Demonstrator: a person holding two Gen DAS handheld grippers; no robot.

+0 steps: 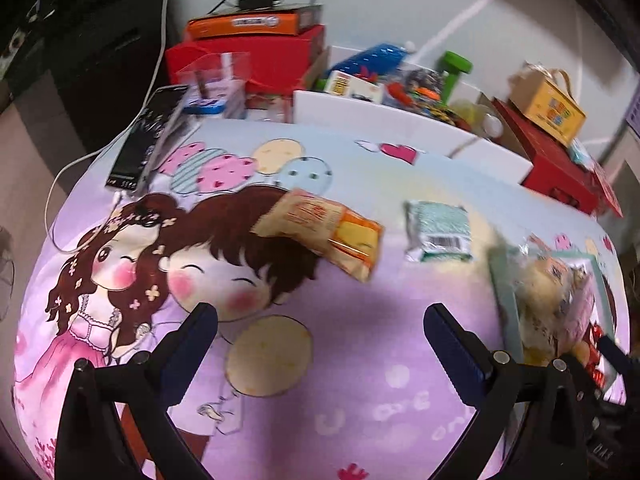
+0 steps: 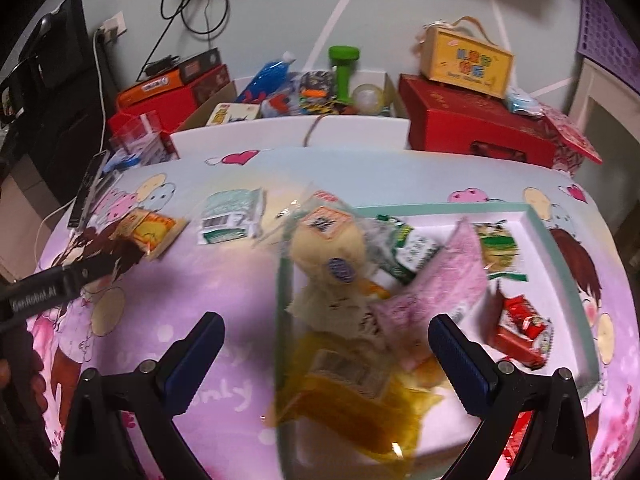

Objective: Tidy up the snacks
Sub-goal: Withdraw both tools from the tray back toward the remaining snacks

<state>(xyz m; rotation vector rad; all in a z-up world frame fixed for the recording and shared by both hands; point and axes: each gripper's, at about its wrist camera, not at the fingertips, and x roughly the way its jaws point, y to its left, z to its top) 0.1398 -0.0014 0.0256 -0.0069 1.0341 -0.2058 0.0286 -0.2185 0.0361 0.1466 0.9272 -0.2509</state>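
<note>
A shallow teal-rimmed white tray (image 2: 536,216) lies on the cartoon tablecloth and holds several snack packets: a pale bread bun (image 2: 328,256), a pink packet (image 2: 452,280), a red packet (image 2: 520,328), green packets and a yellow packet (image 2: 348,396). My right gripper (image 2: 326,340) is open and empty, hovering over the tray's left part. My left gripper (image 1: 320,328) is open and empty above the cloth. Ahead of it lie an orange-yellow packet (image 1: 324,232) and a mint-green packet (image 1: 438,230). The tray (image 1: 500,288) shows blurred at the right of the left wrist view.
At the table's back stand a white box (image 1: 400,120) of mixed items, red boxes (image 1: 560,168), a yellow carry box (image 2: 464,60) and a green dumbbell (image 2: 344,68). A phone (image 1: 148,144) with a white cable lies at back left. The left gripper's arm (image 2: 60,284) shows at left.
</note>
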